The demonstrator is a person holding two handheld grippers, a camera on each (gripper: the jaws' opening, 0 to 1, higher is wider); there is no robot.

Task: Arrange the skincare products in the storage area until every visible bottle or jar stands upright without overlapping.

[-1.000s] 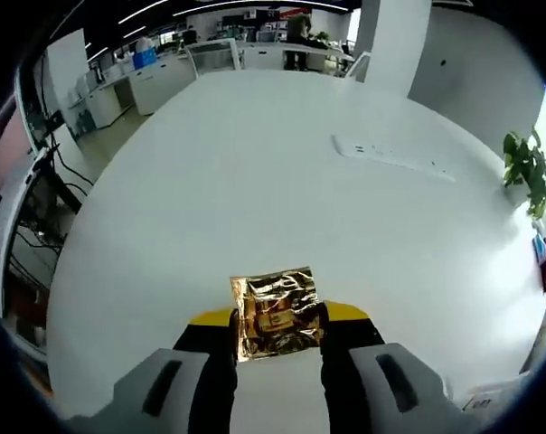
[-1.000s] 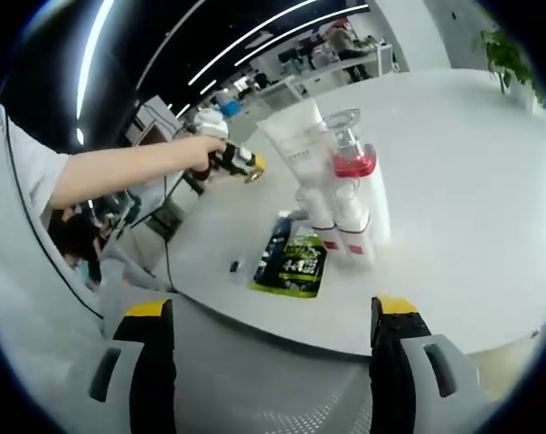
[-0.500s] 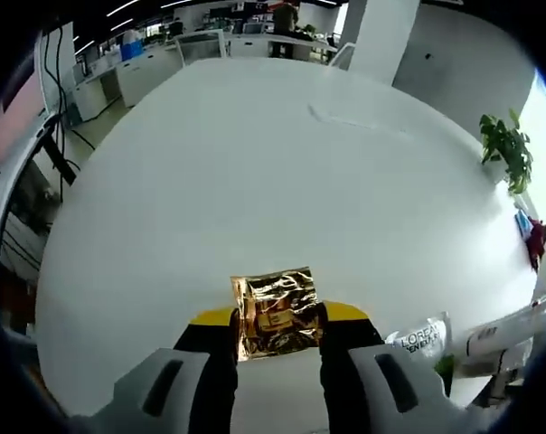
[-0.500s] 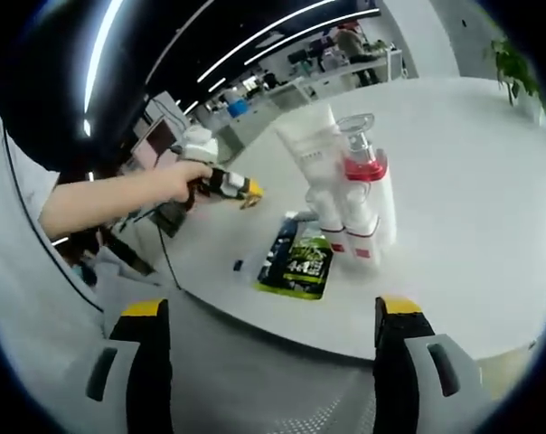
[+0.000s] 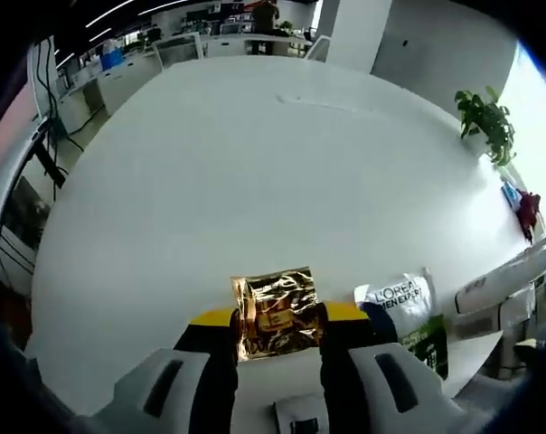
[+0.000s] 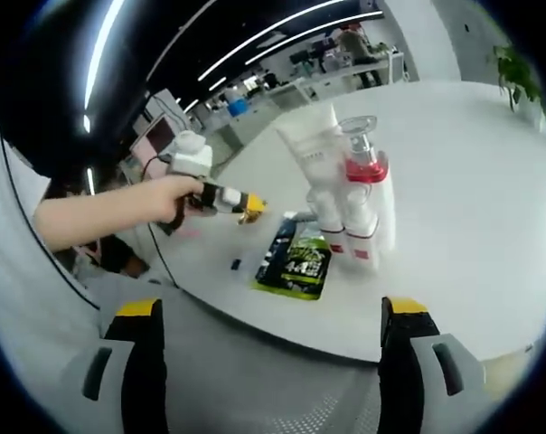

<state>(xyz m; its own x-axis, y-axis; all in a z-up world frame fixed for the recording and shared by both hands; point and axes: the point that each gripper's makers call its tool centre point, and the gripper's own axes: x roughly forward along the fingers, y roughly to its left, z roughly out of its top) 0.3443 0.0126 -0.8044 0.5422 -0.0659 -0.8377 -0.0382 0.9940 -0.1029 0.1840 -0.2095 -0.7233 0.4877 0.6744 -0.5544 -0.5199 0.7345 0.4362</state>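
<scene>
**Sachets not yet placed, bottles already standing**

I'm working over a white table in an open office. My left gripper is clamping a gold sachet. My right gripper is hanging wide apart, empty. Bottles are standing upright; the green sachet is lying flat beside them, long axis pointing toward the table edge.

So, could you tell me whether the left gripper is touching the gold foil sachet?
Touching: the left gripper view shows the left gripper clamped on the gold foil sachet.
</scene>
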